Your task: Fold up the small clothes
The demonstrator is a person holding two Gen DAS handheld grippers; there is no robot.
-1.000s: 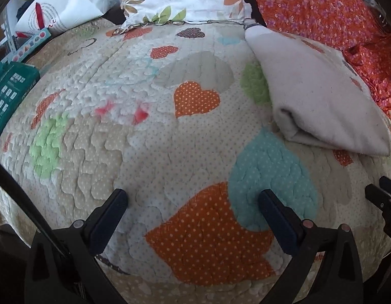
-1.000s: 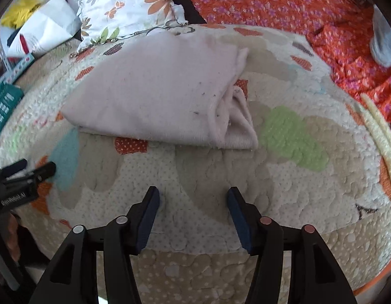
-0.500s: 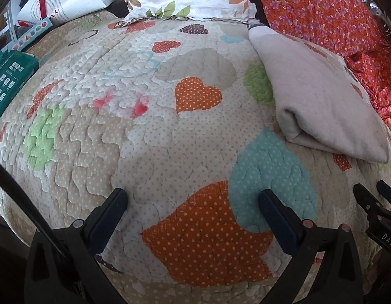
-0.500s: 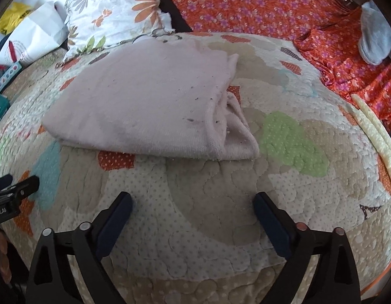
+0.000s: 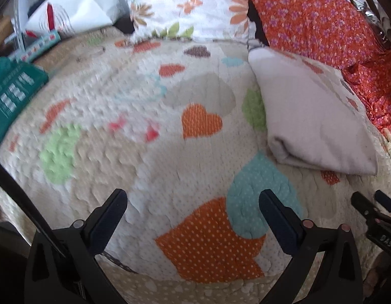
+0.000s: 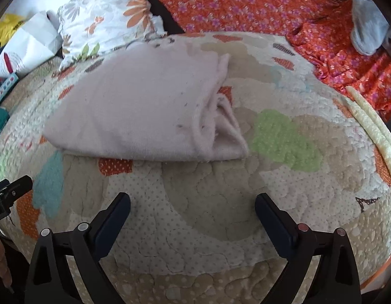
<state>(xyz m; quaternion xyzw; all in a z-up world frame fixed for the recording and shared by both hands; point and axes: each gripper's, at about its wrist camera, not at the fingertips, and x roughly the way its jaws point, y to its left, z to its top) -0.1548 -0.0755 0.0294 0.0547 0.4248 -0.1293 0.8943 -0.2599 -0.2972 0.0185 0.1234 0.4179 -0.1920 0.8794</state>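
Note:
A pale pink folded garment [image 6: 144, 111] lies on the heart-patterned quilt [image 6: 279, 136], ahead of my right gripper [image 6: 193, 207]. Its layered open edges face right. It also shows in the left wrist view [image 5: 312, 116], at the right. My right gripper is open and empty, its jaws wide apart just short of the garment's near edge. My left gripper [image 5: 193, 202] is open and empty over the bare quilt [image 5: 134, 116], to the left of the garment. Each gripper shows at the edge of the other's view.
A floral pillow [image 6: 106, 17] and orange flowered fabric [image 6: 246, 2] lie behind the quilt. A white bag [image 5: 71, 7] and teal box [image 5: 10, 98] sit at the left. A grey sock [image 6: 368, 30] lies at the far right. The quilt's piped edge [image 6: 370, 124] runs along the right.
My right gripper has opened from nearly shut to wide apart and drawn back a little from the garment. My left gripper stayed open and shifted slightly; the garment lies unchanged.

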